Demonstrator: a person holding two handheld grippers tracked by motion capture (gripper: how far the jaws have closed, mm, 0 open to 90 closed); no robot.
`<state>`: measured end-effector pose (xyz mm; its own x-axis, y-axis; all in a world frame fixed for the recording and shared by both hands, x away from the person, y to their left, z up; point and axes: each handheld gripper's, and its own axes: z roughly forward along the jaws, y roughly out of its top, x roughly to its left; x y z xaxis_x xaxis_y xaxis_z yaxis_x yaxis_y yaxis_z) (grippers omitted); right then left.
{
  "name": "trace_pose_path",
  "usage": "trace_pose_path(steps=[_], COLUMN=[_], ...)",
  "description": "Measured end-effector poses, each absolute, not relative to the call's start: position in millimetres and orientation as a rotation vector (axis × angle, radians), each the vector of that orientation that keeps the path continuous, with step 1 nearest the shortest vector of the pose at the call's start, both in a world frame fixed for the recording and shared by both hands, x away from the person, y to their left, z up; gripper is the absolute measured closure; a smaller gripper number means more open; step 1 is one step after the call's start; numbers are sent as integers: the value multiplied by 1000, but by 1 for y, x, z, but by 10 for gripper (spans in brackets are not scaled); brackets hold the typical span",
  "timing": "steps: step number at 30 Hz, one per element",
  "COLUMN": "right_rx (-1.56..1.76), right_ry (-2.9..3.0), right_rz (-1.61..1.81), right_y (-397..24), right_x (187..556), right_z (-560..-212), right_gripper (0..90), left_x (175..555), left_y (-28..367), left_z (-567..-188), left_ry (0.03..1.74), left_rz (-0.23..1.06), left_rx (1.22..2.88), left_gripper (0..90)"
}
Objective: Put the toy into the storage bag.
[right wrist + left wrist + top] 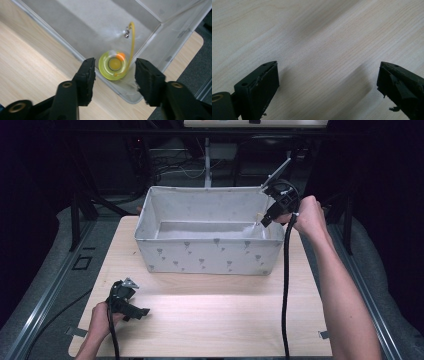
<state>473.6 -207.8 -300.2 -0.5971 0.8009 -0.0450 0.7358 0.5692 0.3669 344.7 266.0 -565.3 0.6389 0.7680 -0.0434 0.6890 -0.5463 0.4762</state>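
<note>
A grey fabric bin (210,256) with small printed motifs stands at the far middle of the wooden table (225,320). My right gripper (263,222) hangs over the bin's right end, pointing down and open (115,62), holding nothing. Below it, inside the bin's corner (75,32), is a yellow-green ring toy (110,72) with an orange ball, a yellow cord (132,42) ending in a metal clasp, and a blurred white tuft. My left gripper (137,314) rests low at the table's front left, open (328,64) over bare wood.
The bin takes up the far half of the table. A black cable (286,285) trails from the right gripper across the table's right side. Dark frames and cables stand behind the table, and metal rails run along both sides.
</note>
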Motion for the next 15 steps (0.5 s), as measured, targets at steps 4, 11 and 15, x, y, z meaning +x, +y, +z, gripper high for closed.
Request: trace_pose_path(steps=[4, 11, 15], right_rx=[1260, 1186, 1128], right_ry=[2599, 2632, 2644], right_rz=[489, 514, 507], right_y=[-199, -181, -171], right_x=[462, 442, 430], right_z=[-293, -290, -290], right_gripper=[377, 230, 171], left_x=[345, 345, 345], left_y=[266, 265, 264], left_z=[-565, -566, -567], left_ry=[1140, 1146, 1139], left_rz=[213, 233, 227], left_rx=[2410, 2408, 2412], left_gripper=[42, 42, 42])
